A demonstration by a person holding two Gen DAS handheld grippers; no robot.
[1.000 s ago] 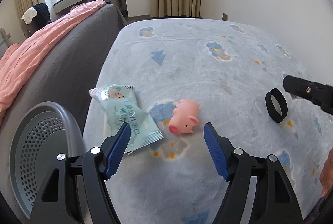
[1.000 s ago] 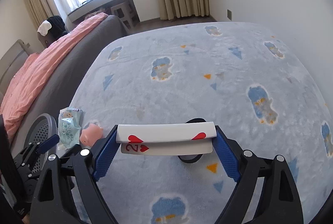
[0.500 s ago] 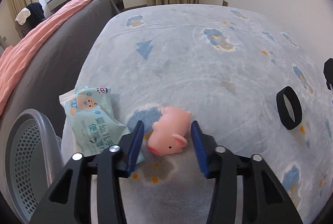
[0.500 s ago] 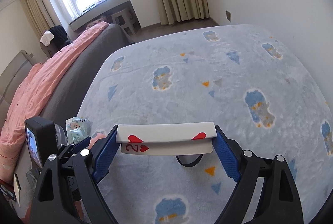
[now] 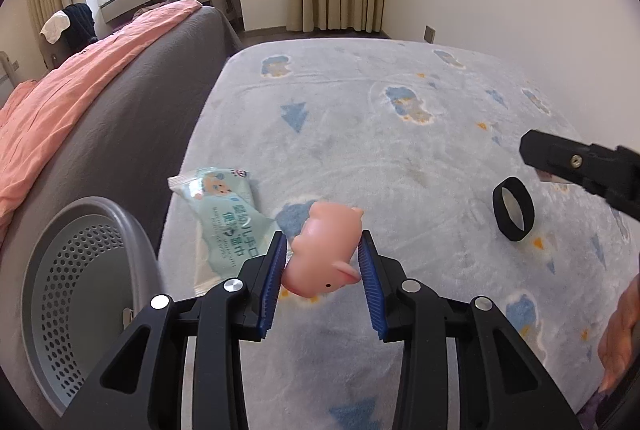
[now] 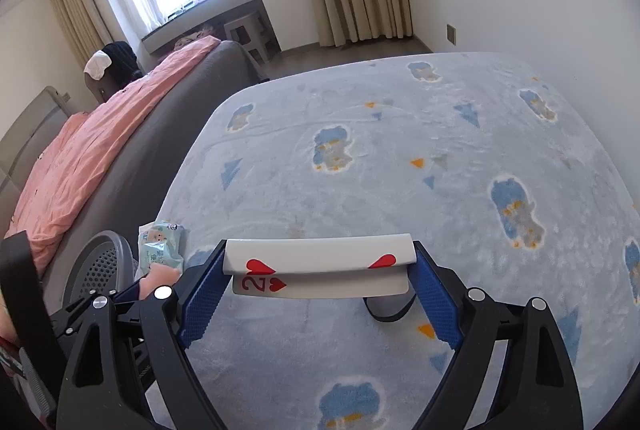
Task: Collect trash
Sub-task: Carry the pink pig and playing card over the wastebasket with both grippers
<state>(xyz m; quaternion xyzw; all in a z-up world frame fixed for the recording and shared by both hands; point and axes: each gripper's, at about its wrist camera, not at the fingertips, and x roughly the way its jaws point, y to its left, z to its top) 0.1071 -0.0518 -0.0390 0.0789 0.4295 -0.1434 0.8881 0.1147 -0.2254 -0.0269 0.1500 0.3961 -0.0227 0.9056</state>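
My left gripper (image 5: 322, 258) has a pink pig toy (image 5: 324, 250) between its blue pads, which press its sides; the jaws are still closing a little. The pig hangs slightly above the pale blue blanket (image 5: 400, 150). A light green wipes packet (image 5: 224, 214) lies just left of it. A black band (image 5: 513, 208) rests on the blanket to the right. My right gripper (image 6: 318, 256) is shut on a bent playing card (image 6: 328, 286), a two of hearts, held crosswise. The black band (image 6: 388, 310) is partly hidden behind that card.
A grey perforated bin (image 5: 80, 290) stands at the blanket's left edge, close beside the left gripper. A grey sofa with a pink cover (image 5: 80, 90) runs along the left. A white wall bounds the right side. A hand (image 5: 620, 330) shows at the right edge.
The left jaws went from wide around the pig to pressing on it, then lifted it off the blanket. The right gripper kept its card and stayed put.
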